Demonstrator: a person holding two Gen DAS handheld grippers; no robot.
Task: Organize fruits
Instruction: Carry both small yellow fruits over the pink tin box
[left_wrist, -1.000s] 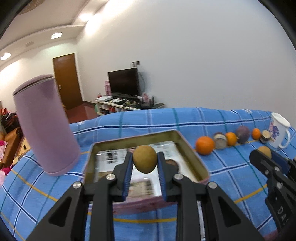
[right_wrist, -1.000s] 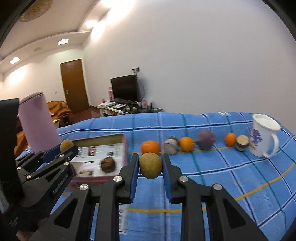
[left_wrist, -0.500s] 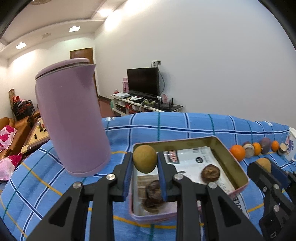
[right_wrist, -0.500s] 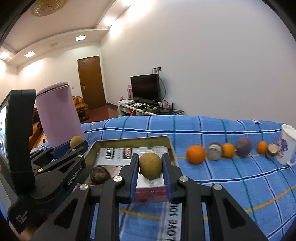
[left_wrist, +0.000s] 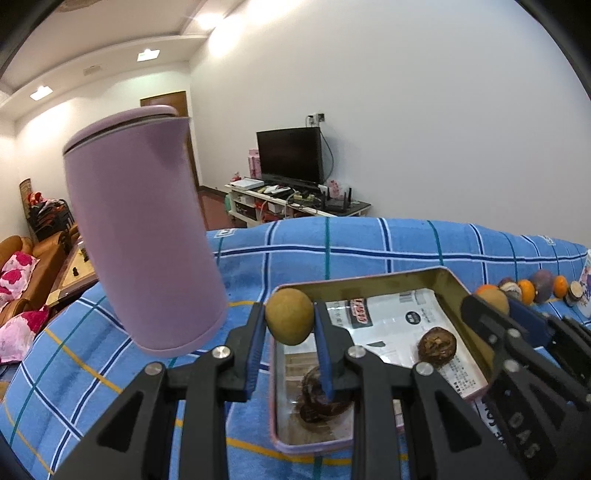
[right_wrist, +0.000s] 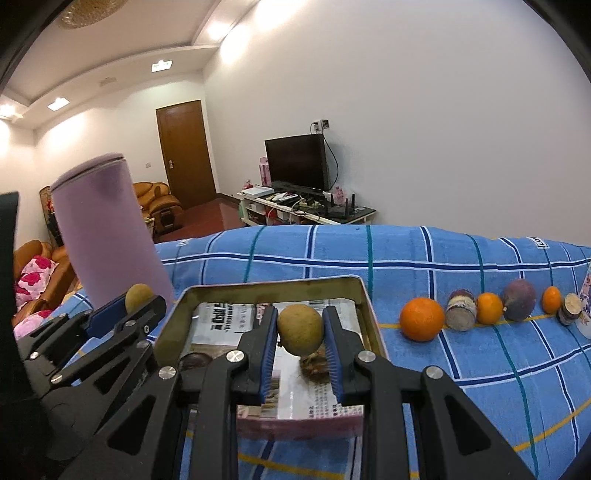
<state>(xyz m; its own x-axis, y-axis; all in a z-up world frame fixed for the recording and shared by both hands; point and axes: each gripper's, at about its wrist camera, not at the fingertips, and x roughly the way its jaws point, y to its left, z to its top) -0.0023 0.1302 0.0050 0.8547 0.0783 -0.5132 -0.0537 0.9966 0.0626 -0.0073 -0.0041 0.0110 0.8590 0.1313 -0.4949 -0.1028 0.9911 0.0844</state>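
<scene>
- left hand-held gripper (left_wrist: 290, 325) clenched on brown-green fruit (left_wrist: 289, 316), over tin tray (left_wrist: 369, 284) left edge
- right hand-held gripper (right_wrist: 300, 332) grasping second fruit (right_wrist: 300, 328) above tray, on blue checked cloth (right_wrist: 461, 266)

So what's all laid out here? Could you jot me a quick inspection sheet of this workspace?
Surface: blue checked cloth over the table.
Job's things: open tin tray lined with printed paper, dark shrivelled fruits inside; row of fruits on the cloth, led by a large orange.
Clutter: tall lilac canister left of the tray; two small jars in the fruit row; a mug at the right edge.
Grippers: left gripper shut on a yellow-green fruit; right gripper shut on a brown-green fruit above the tray.
Cables: one hanging by the television.
Surroundings: living room, wooden door, sofas.
</scene>
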